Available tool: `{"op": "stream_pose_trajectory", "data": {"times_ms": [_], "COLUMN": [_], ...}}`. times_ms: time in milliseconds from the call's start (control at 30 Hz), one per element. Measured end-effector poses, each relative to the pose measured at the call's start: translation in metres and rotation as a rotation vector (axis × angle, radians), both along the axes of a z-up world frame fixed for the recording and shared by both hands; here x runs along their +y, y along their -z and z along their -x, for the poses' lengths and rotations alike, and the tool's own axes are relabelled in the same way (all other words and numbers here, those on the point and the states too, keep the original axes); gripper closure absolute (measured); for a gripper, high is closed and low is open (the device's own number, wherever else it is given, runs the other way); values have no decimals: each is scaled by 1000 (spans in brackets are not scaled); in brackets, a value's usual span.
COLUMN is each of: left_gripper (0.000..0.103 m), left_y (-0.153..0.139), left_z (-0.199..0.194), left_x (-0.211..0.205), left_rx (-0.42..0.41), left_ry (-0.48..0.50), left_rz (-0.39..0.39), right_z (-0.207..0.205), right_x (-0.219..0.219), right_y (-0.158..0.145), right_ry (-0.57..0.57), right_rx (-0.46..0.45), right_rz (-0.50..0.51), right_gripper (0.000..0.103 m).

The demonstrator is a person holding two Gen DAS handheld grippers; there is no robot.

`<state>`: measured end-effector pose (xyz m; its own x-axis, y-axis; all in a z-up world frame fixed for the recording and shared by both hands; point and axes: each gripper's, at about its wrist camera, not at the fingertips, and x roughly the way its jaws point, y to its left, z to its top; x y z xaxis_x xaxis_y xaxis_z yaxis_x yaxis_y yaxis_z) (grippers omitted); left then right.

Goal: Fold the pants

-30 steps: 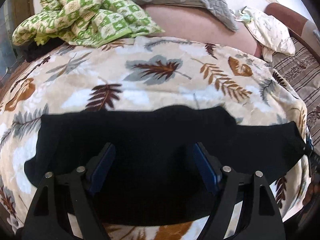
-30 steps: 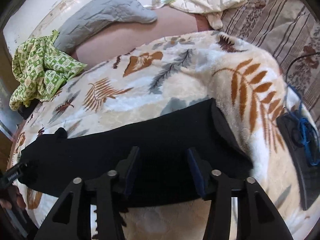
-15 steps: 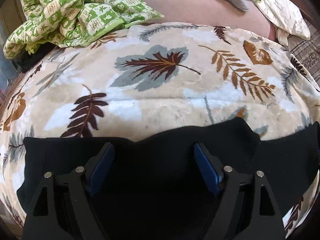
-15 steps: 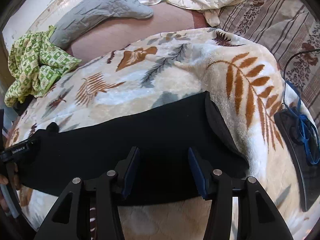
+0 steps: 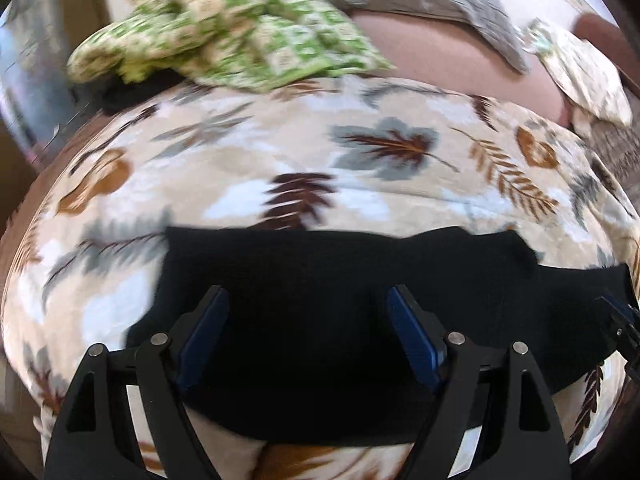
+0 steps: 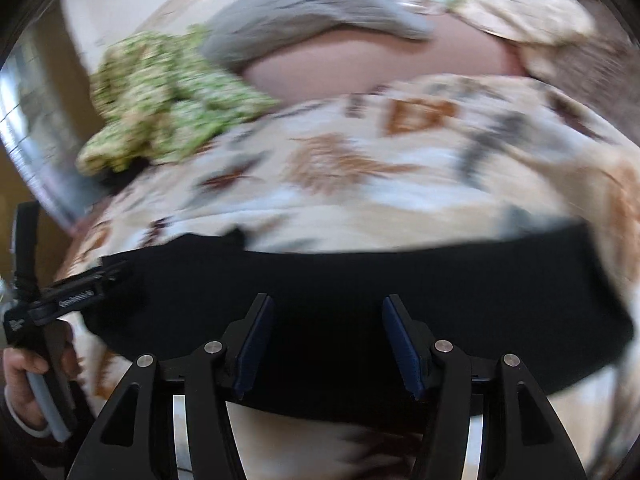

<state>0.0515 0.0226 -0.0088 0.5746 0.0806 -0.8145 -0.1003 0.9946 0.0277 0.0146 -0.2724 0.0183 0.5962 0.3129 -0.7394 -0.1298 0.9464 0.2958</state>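
We see a bed covered by a cream leaf-print blanket (image 5: 248, 200), which fills most of both wrist views. Across its near part lie the black pants (image 5: 320, 280), stretched out flat in a long band from side to side, with a small bump of cloth on the far edge. Behind the blanket sits a crumpled green checked cloth (image 5: 224, 24) at the far left, a grey quilted pillow (image 5: 420, 0) beside it, and a pale patterned cloth (image 5: 584, 72) at the far right.

Our left gripper (image 5: 308, 334) hangs over the pants with its 2 blue-padded fingers spread wide, pinching nothing. Our right gripper (image 6: 328, 346) is likewise above the pants, its jaws opening, with only flat cloth seen between them and no fold caught. In the right wrist view a hand (image 6: 24, 376) holds the left tool's handle at the lower left edge.
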Motion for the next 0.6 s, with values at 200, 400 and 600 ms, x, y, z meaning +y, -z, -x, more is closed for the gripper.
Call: {"op": "stream_pose_trajectory", "data": {"times_ms": [200,400,600], "left_gripper": [21,20,17], "left_y": [14,32,34], "left_z": [7,13,15], "left_x": [43,62,62], "left_rx": [30,57,38], "left_ry": [-129,-164,-174], "left_rz": [20,69,66], "right_z": [-40,-76,-89], "right_x": [79,124,111], "right_y": [-6,27,38], "right_ry": [-131,-169,-109], "right_rx": [-24,64,64], "right_rz": [-13,91,77], "right_gripper": [55,61,67]}}
